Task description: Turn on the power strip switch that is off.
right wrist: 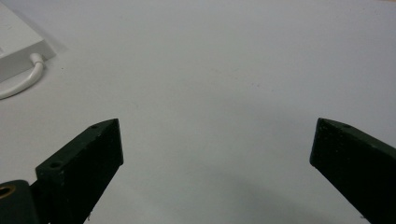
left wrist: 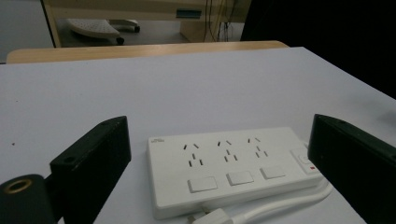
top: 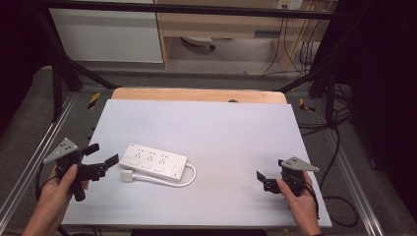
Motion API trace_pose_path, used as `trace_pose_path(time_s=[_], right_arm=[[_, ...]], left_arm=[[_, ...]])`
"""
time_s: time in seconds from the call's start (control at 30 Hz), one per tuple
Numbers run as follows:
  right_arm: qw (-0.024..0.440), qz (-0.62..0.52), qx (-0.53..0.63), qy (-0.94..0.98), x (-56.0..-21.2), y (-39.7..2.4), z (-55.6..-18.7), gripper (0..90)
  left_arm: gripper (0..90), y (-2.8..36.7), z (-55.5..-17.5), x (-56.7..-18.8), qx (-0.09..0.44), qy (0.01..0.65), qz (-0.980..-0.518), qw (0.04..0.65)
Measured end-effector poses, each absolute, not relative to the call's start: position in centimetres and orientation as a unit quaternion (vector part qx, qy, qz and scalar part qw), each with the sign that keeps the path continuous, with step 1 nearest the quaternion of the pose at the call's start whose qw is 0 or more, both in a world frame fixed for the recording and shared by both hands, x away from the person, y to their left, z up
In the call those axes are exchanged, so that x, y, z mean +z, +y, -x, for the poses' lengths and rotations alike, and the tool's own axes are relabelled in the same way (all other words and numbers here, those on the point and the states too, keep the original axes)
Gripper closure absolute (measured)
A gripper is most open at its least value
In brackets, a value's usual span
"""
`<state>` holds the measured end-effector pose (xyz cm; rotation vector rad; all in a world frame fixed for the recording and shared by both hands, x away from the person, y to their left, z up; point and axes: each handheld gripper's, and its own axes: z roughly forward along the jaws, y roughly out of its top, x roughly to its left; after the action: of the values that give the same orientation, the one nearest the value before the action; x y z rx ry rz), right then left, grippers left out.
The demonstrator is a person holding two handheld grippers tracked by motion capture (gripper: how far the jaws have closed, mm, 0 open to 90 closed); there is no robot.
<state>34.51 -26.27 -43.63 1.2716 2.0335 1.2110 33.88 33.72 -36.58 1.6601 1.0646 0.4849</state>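
Observation:
A white power strip [top: 155,161] with three socket groups lies flat on the left half of the white tabletop [top: 221,123]. Its white cable [top: 189,178] loops round to a plug [top: 127,176] lying by its near edge. My left gripper [top: 104,154] is held open just left of the strip, jaws pointing at it and touching nothing. In the left gripper view the strip [left wrist: 229,168] lies between and just beyond the open left gripper [left wrist: 219,123]. My right gripper [top: 271,169] is open over bare table at the near right. In the right gripper view the right gripper [right wrist: 217,123] has a strip corner [right wrist: 16,46] far left.
A wooden table edge [top: 196,94] shows behind the white top. Black frame posts [top: 56,83] and metal rails [top: 29,162] flank the table. Cables [top: 339,196] trail on the floor at right. Wooden furniture [top: 221,24] stands at the back.

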Motion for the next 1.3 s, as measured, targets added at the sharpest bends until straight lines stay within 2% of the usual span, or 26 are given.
trace_pose_path(time_s=[0.57,1.3], right_arm=[[0.225,-0.461,0.439,0.738,-43.6,-26.3,-34.5,2.9],[0.226,-0.460,0.438,0.738,-43.6,-26.3,-34.5,2.9]], left_arm=[[6.1,35.3,-32.3,-38.2,0.203,0.454,-0.697,0.516],[6.5,34.5,-32.0,-41.9,0.183,0.452,-0.730,0.480]])
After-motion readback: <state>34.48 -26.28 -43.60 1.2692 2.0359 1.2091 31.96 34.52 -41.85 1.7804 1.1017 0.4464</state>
